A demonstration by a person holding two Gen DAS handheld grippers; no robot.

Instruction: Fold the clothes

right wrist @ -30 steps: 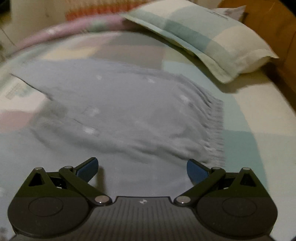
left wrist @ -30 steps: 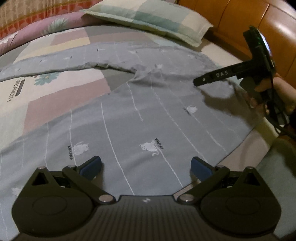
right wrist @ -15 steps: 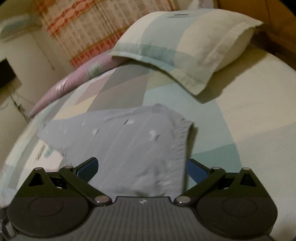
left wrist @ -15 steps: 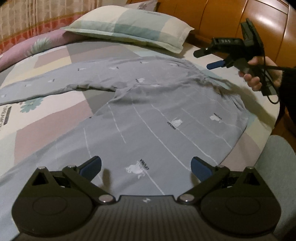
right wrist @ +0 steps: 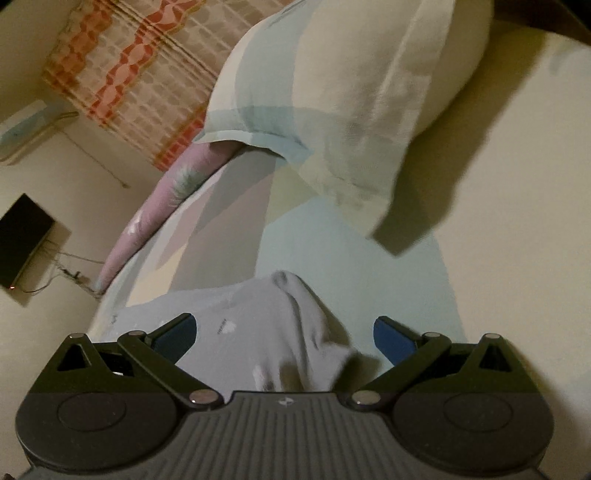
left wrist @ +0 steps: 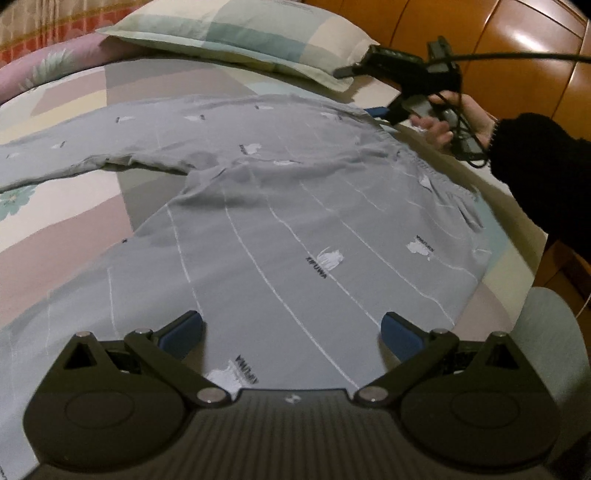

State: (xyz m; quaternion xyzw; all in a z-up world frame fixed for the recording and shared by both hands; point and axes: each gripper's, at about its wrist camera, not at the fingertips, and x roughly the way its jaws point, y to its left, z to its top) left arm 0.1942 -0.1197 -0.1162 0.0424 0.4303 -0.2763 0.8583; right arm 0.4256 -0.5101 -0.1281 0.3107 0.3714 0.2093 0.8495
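Since a moment ago the right gripper has tipped over and come down close to the far corner of the grey pyjama pants; its two fingers are wide apart with a bunched bit of cloth between them; the left gripper hovers over the pants, fingers also wide apart, holding nothing; the pants lie flat on the bed, legs stretching away to the left, waist near the pillow; a hand holds the right gripper.
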